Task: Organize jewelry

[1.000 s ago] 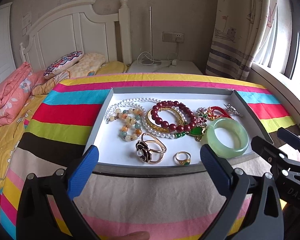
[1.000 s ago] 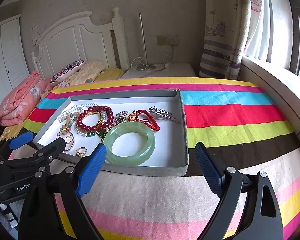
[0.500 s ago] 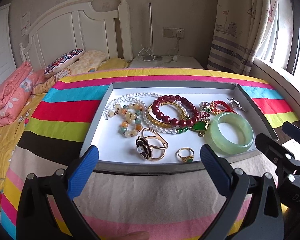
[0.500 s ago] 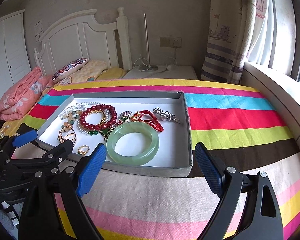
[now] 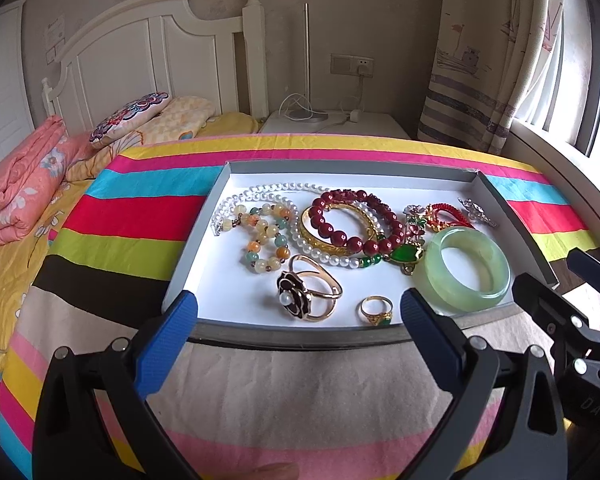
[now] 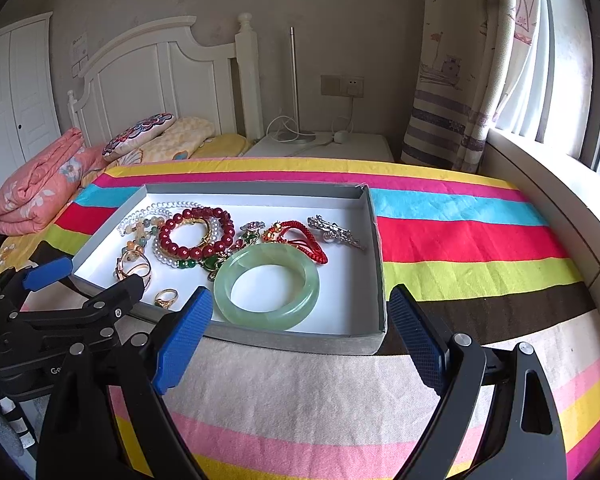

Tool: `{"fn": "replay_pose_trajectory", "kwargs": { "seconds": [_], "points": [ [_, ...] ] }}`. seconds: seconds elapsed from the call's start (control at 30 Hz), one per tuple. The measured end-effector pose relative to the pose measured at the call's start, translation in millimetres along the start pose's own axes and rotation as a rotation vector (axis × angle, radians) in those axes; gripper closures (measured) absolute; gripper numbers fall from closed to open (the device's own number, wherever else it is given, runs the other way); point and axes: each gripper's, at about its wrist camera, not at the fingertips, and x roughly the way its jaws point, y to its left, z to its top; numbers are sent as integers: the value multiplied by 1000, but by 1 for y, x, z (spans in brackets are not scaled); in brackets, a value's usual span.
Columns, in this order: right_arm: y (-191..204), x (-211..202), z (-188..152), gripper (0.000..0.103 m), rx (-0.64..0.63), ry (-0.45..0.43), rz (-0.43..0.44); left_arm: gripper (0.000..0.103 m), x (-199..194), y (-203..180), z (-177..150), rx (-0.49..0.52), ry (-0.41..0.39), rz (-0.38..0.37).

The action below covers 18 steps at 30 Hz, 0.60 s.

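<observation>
Both tools up front of the tray (image 5: pixel 204 240) on the striped bed cover (image 6: pixel 460 240). Left tool (image 5: pixel 298 320) spread wide, nothing between the pads; right tool (image 6: pixel 300 320) same, wide & empty. Jewelry's all in the tray, bunched toward the middle: green bangle (image 6: pixel 266 286) near the front edge, red bead bracelet (image 5: pixel 356 220) lying over a gold bangle (image 5: pixel 328 236) & the pearl strand (image 5: pixel 284 192), pastel bead bracelet (image 5: pixel 266 240) left of that. Flower ring (image 5: pixel 300 296) & small gold ring (image 5: pixel 376 310) sit apart, closest to the left tool. Sorted or still a heap? Can't call it from here. For any pick: take a loose piece, come in low, pinch across the band, lift slow so strands don't snag.
</observation>
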Motion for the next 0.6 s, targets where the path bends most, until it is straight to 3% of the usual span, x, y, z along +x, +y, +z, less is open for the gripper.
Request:
{"fn": "replay_pose_trajectory", "kwargs": {
  "seconds": [0.6],
  "points": [
    [0, 0, 0, 16, -1, 4, -1, 3, 0, 1, 0, 5, 0, 28]
  ]
}}
